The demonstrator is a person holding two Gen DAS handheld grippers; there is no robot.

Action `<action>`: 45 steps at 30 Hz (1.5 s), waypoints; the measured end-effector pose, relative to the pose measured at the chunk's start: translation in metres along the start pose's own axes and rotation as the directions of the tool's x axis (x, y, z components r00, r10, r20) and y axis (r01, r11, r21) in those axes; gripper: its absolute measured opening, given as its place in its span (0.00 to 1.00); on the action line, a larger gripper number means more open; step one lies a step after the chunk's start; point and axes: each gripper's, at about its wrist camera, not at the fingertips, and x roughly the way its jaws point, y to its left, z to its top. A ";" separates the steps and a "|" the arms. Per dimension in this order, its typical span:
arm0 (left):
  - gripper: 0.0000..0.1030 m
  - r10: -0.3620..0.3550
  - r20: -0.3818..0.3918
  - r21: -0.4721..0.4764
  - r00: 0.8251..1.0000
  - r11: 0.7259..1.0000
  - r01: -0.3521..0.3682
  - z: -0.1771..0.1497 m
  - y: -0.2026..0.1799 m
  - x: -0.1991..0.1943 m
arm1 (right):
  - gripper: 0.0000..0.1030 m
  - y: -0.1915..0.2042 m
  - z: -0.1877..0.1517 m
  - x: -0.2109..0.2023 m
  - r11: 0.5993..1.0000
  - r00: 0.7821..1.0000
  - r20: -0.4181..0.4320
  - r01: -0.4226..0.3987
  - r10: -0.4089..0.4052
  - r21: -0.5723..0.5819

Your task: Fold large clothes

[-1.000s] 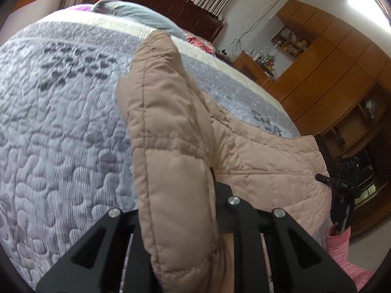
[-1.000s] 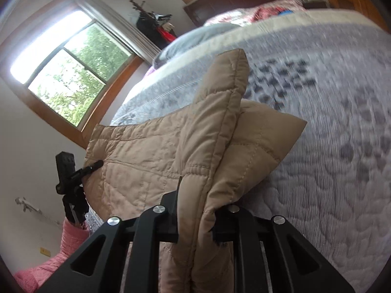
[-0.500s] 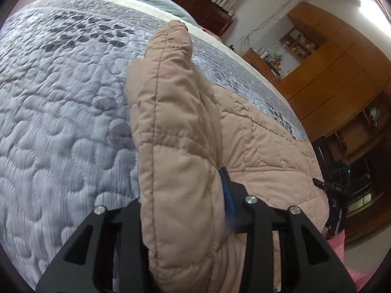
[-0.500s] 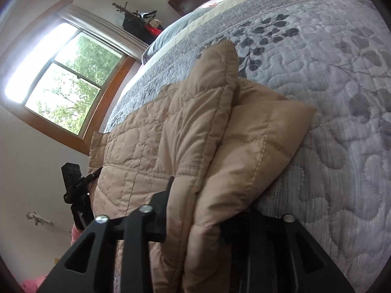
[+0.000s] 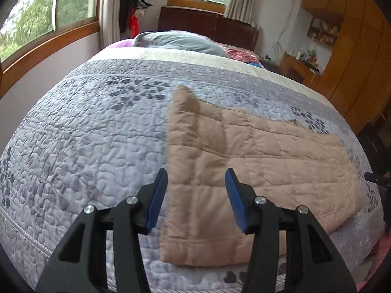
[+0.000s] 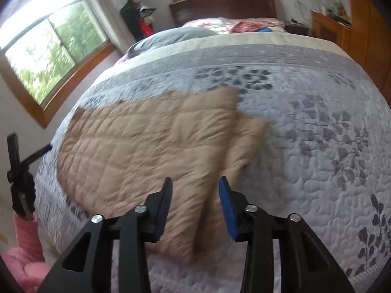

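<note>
Tan quilted coat (image 5: 256, 161) lies folded flat near the bed (image 5: 85, 134) foot edge; left gripper (image 5: 196, 196) is opening, right gripper (image 6: 195, 206) parted, both empty above it.

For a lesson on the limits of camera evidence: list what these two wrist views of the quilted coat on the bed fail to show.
- Coat: its near right corner, left wrist view, hidden behind the left gripper, whose jaws are opening, clear of it.
- Coat's near edge, right wrist view: motion-blurred and hidden behind the right gripper.
- Shelf items: too small.
- Person: only a pink sleeve, cut off by the edge.
</note>
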 end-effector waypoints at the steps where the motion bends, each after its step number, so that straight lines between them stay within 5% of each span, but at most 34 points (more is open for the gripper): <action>1: 0.47 -0.019 -0.002 -0.002 1.000 1.000 0.019 -0.003 -0.006 0.000 | 0.34 0.008 -0.004 0.002 1.000 1.000 -0.013 -0.002 0.002 -0.018; 7: 0.47 -0.040 -0.040 0.008 0.998 0.999 0.040 -0.024 -0.028 0.024 | 0.30 0.034 -0.021 0.020 0.996 0.998 -0.058 0.020 -0.024 -0.083; 13: 0.47 -0.001 -0.053 0.042 0.999 0.999 0.004 -0.039 -0.033 0.039 | 0.26 0.026 -0.028 0.040 0.997 0.993 -0.104 0.042 -0.048 -0.057; 26: 0.46 -0.059 -0.077 -0.016 0.995 0.998 0.058 -0.048 -0.022 0.056 | 0.24 0.013 -0.038 0.060 1.000 0.993 -0.121 0.009 -0.011 -0.017; 29: 0.47 -0.054 -0.078 -0.059 0.996 0.997 0.050 -0.046 -0.020 0.038 | 0.32 0.012 -0.033 0.044 1.000 0.992 -0.124 -0.011 0.011 -0.001; 31: 0.53 -0.055 -0.063 -0.086 0.997 0.995 0.049 -0.049 -0.018 0.021 | 0.49 0.010 -0.030 0.026 1.000 0.995 -0.101 -0.004 0.005 0.015; 35: 0.59 0.002 -0.067 -0.157 0.998 0.987 -0.012 -0.061 -0.010 -0.007 | 0.49 0.006 -0.026 0.003 0.997 0.995 -0.071 0.077 -0.077 0.002; 38: 0.62 0.007 -0.079 -0.274 0.997 0.961 -0.028 -0.080 0.002 -0.018 | 0.48 0.001 -0.026 0.008 0.997 0.989 -0.132 0.077 -0.073 0.027; 45: 0.65 -0.125 -0.063 -0.492 0.990 0.867 0.078 -0.109 0.025 -0.003 | 0.55 -0.016 -0.027 0.033 0.991 0.977 -0.212 0.029 -0.001 0.130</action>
